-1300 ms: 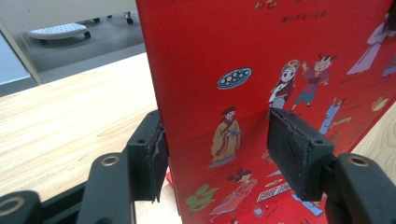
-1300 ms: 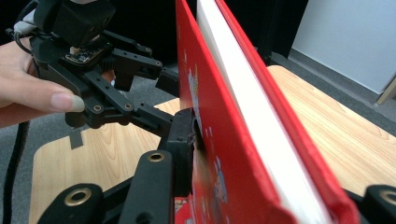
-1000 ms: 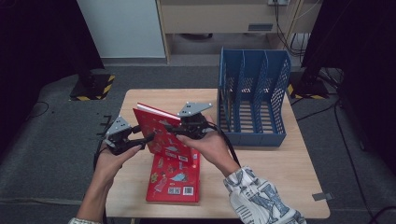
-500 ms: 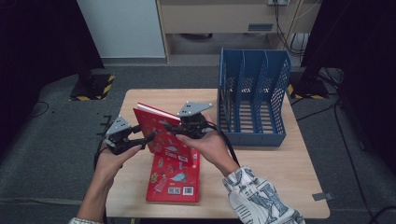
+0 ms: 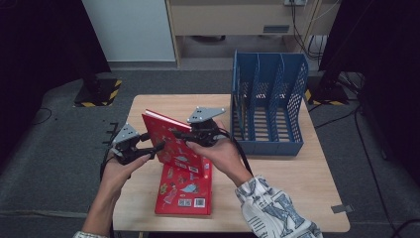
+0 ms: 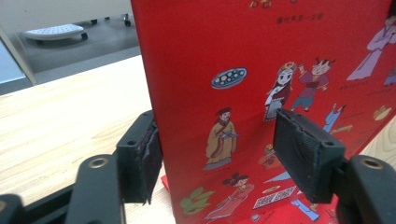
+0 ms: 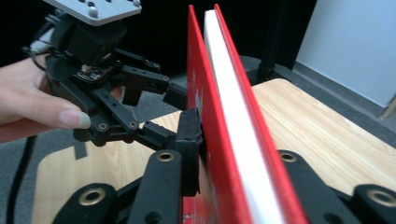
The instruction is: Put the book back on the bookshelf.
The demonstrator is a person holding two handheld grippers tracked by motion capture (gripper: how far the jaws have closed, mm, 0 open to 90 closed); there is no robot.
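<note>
A red picture book (image 5: 173, 141) is held tilted on edge above the table, with my right gripper (image 5: 190, 133) shut on its far upper part. In the right gripper view the book (image 7: 219, 116) stands edge-on between my jaws (image 7: 238, 149), white pages showing. My left gripper (image 5: 153, 148) is open at the book's left edge. In the left gripper view its two pads (image 6: 224, 154) stand wide apart, one behind the cover (image 6: 280, 56) and one in front of it. A second red book (image 5: 185, 191) lies flat on the table beneath.
A blue mesh file rack (image 5: 267, 99) with several upright slots stands at the table's back right. The wooden table (image 5: 297, 168) has bare surface to the right of the books. My left gripper (image 7: 168, 112) and its hand (image 7: 37, 107) appear beside the book in the right gripper view.
</note>
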